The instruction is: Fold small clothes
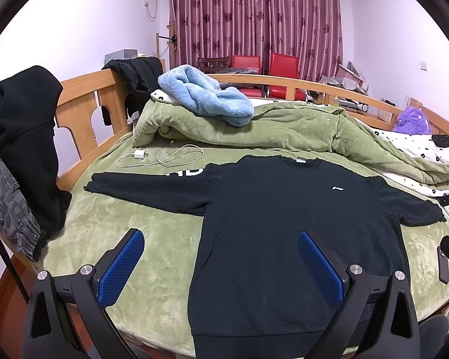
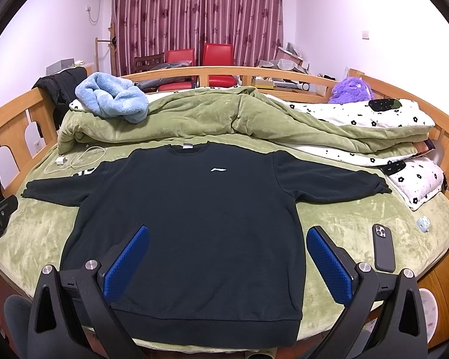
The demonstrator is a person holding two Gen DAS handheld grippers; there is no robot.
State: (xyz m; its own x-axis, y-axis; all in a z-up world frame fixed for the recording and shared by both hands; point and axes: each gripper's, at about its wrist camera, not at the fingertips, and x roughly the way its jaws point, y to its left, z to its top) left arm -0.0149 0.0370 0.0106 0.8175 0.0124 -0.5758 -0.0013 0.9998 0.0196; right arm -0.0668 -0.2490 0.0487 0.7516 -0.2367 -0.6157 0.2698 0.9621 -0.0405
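Right wrist view: your right gripper (image 2: 227, 261) hangs with fingers wide and empty at the bottom of the frame, over the hem of the black sweatshirt (image 2: 191, 206), which lies flat mid-frame on the bed (image 2: 344, 224), sleeves spread. Your left gripper (image 1: 221, 266) is equally wide and empty. Folding looks unstarted; next, probably pinch a sleeve cuff and carry it across the chest. Further up, a phone (image 2: 383, 246) lies at right.
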